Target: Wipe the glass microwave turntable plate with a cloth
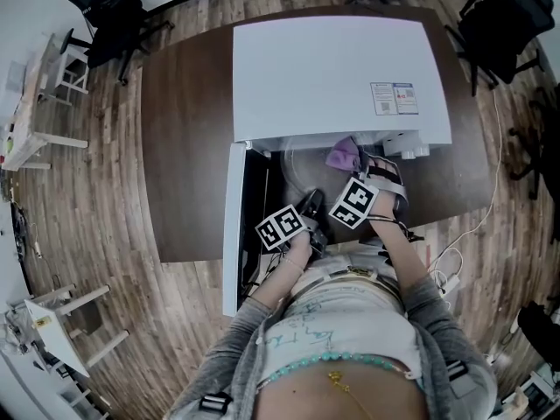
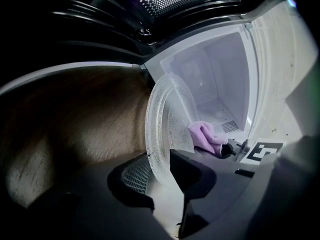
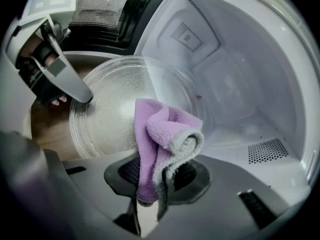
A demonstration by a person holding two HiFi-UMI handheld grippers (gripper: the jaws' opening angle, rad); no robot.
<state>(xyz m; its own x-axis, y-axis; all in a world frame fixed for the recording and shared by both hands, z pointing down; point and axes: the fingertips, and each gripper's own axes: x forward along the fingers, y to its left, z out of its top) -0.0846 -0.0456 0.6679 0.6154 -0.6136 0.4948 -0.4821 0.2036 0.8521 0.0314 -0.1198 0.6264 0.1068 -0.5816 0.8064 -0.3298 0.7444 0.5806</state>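
My left gripper [image 2: 157,176] is shut on the lower rim of the clear glass turntable plate [image 2: 167,129], which stands tilted on edge in front of the open microwave [image 1: 332,77]. The right gripper [image 3: 157,179] is shut on a folded purple cloth [image 3: 160,139] with a grey edge. That cloth lies against the plate's [image 3: 115,109] face near its right side. In the right gripper view the left gripper [image 3: 75,91] clamps the plate's left rim. From the head view, the plate [image 1: 302,160] and cloth [image 1: 343,154] sit just outside the cavity mouth.
The white microwave stands on a dark wooden table [image 1: 188,147]; its door [image 1: 233,226] hangs open at the left. The white cavity [image 3: 240,99] is behind the plate. Black chairs [image 1: 109,16] stand around the table on a plank floor.
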